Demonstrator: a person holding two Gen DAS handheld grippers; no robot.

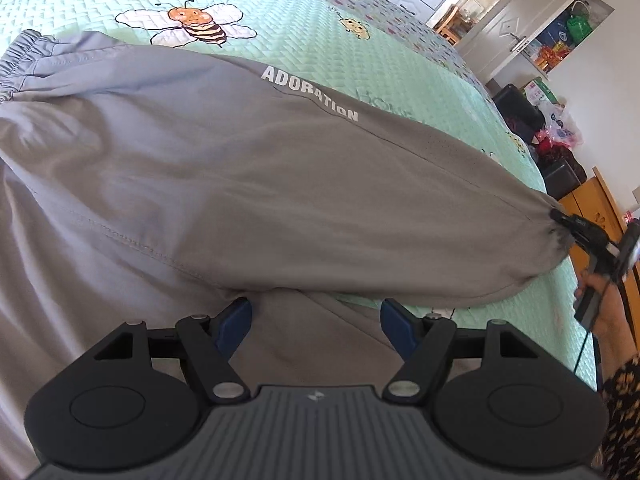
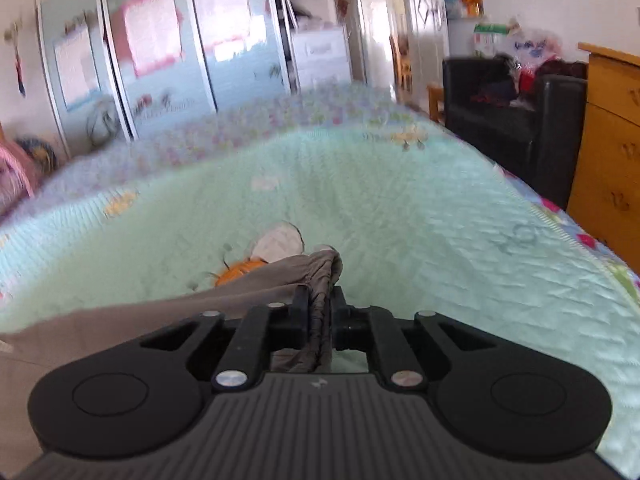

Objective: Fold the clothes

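i judge the fold barely begun: the grey trousers (image 1: pixel 248 184) lie across the green bed quilt (image 1: pixel 400 68), one leg stretched long towards my right, its top laid over the other leg nearer me. my right tongs (image 2: pixel 320 308) are clenched on the gathered cuff (image 2: pixel 320 268) at the leg's end, near the bed's edge. my left tongs (image 1: pixel 316 320) stand released, spread wide above the cloth, grasping nothing. still left: carrying the cuff over to the waistband (image 1: pixel 20 60), then halving and smoothing.
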